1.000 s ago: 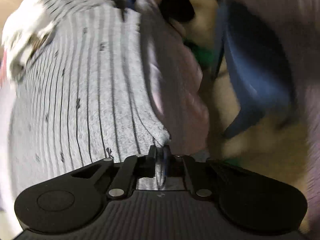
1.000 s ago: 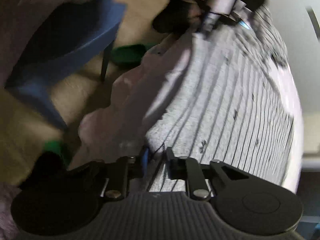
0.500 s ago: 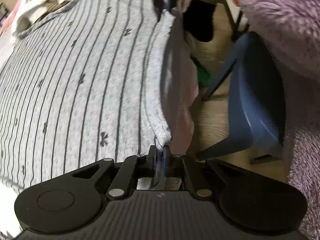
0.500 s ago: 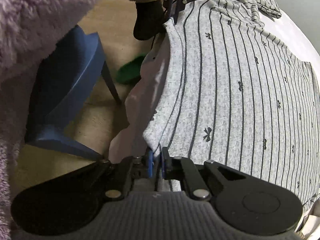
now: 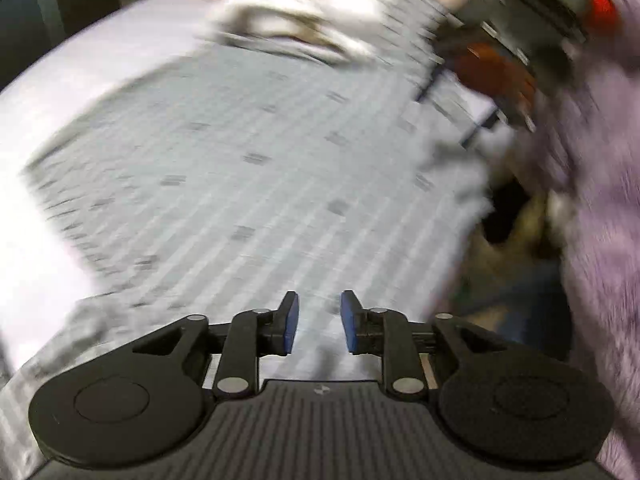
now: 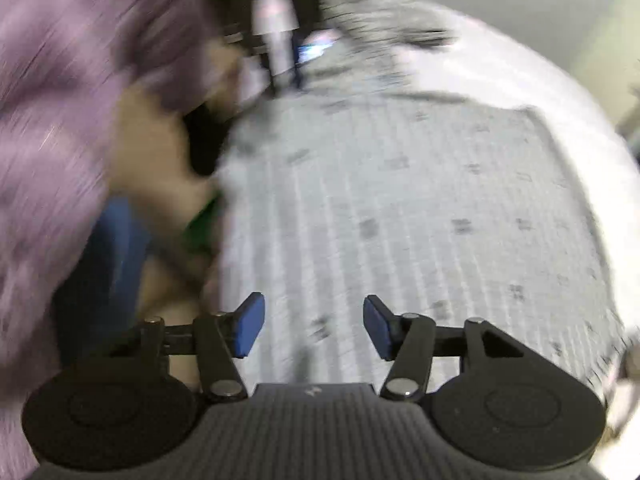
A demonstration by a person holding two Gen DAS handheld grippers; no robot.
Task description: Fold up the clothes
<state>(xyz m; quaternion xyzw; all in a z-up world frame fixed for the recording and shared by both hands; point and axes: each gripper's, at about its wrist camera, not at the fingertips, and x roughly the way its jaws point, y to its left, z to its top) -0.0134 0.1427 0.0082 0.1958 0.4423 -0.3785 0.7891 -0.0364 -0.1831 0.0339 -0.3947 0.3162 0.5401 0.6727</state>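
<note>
A grey garment with thin dark stripes and small bow prints (image 5: pixel 256 168) lies spread flat on a pale surface; the right wrist view shows the same garment (image 6: pixel 420 208). Both views are blurred by motion. My left gripper (image 5: pixel 319 320) hovers above the garment's near edge, its jaws opening, with nothing between the blue pads. My right gripper (image 6: pixel 313 326) hangs over the opposite near edge, jaws opening wider, also with nothing between them. In the left wrist view the other gripper (image 5: pixel 500 56) appears at the upper right.
A fuzzy purple sleeve (image 5: pixel 600 220) fills the right side of the left view, and the purple sleeve (image 6: pixel 60 100) the left of the right view. More clothes (image 5: pixel 288 32) lie bunched at the far end. A blue chair (image 6: pixel 108 264) stands beside the surface edge.
Both grippers have let go of the garment's edge and opened. They rose and rolled, so the garment now lies flat below them instead of hanging from the pads.
</note>
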